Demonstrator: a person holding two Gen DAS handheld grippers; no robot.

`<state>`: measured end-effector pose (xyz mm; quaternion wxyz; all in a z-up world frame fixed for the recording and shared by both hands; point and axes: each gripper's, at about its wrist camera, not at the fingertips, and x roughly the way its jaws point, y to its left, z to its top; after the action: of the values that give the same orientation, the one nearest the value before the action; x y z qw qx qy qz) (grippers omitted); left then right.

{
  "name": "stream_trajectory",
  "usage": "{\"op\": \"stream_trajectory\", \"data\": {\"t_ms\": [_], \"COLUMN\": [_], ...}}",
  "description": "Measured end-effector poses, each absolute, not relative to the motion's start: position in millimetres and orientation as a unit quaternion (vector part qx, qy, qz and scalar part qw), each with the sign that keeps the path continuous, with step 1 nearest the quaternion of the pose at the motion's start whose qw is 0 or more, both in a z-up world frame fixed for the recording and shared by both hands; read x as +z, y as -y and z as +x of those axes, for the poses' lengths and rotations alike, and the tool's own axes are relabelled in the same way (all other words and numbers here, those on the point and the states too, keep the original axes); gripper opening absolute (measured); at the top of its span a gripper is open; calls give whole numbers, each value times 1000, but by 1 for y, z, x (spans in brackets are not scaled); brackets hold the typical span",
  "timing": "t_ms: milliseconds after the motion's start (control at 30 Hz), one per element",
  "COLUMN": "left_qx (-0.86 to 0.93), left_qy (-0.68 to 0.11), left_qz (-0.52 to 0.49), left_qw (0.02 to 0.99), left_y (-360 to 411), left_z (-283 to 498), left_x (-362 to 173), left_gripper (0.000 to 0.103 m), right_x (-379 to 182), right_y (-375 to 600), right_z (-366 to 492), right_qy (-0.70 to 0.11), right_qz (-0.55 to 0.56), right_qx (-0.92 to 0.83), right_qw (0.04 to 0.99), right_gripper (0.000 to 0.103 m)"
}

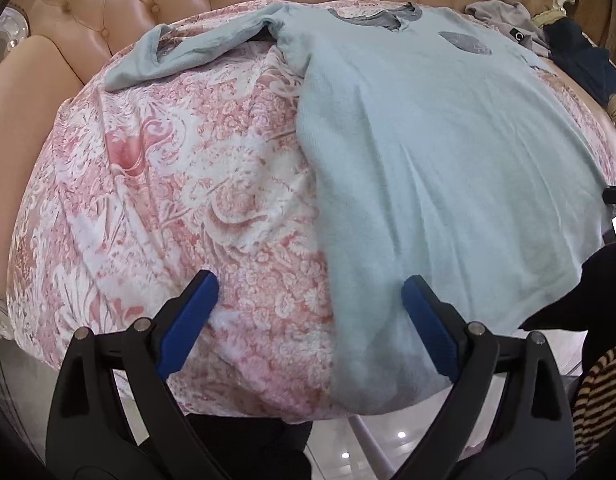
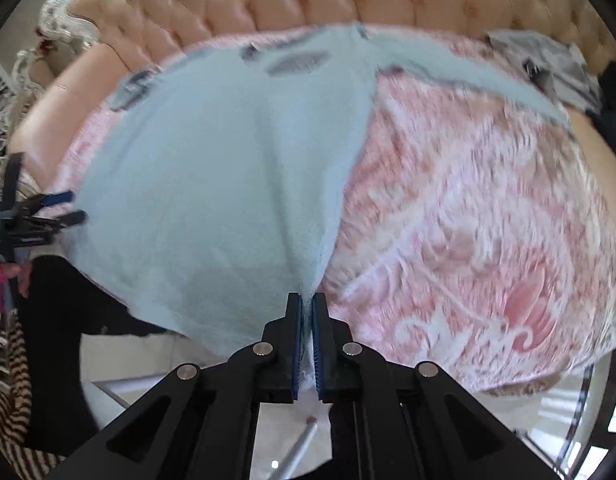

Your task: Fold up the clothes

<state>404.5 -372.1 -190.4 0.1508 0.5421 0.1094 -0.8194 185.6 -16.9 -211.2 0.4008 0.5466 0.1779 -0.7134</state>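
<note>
Here my right gripper (image 2: 307, 312) is pinched tight on the hem of the pale blue sweater (image 1: 427, 168), which lies spread on the pink floral bedspread (image 1: 180, 184), hem at its near edge. My left gripper (image 1: 309, 292) hovers wide open, holding nothing.

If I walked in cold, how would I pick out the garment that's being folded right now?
Find the tufted peach sofa and the pink floral cover draped over it. Spread flat on that cover is a pale blue long-sleeved top, its hem pinched in the right tongs. Unlike the crumpled grey clothes and dark clothes nearby, it has grey patches.
</note>
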Motion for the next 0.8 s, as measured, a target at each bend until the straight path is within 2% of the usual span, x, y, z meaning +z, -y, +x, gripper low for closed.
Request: {"op": "stream_trajectory", "data": {"t_ms": [133,200,333,400,433,567,633,733,800], "left_qx": [-818,-817,-816,-816,-817,-813,-813,-831,-834], "left_qy": [-117,-124,-139,-146,-144,-104,-112,-139,-153], "left_qz": [543,542,541,540,538,554,551,510,478], "left_qw": [151,151,149,149,149,148,150,176,228], "left_y": [372,373,374,375,374,367,375,406,452], "left_z": [408,410,414,416,417,417,425,440,449], "left_x": [-191,-191,-192,-193,-193,-195,-188,-160,-144], "left_gripper": [95,95,95,95,97,99,99,99,99], "right_x": [-214,-197,-163,-165,-171,-199,-206,-190,-173], "right_y": [13,11,23,49,59,56,46,31,26], "right_z": [175,177,183,185,186,171,162,156,156], "right_qy": [-156,-174,-169,-186,-195,-189,-184,-162,-146], "right_qz": [574,556,499,491,494,519,535,536,526], "right_qx": [-706,-726,-759,-752,-745,-732,-732,-746,-759], "right_qw": [385,366,381,398,402,399,379,360,355], "right_gripper": [11,24,27,39,41,42,42,42,42]}}
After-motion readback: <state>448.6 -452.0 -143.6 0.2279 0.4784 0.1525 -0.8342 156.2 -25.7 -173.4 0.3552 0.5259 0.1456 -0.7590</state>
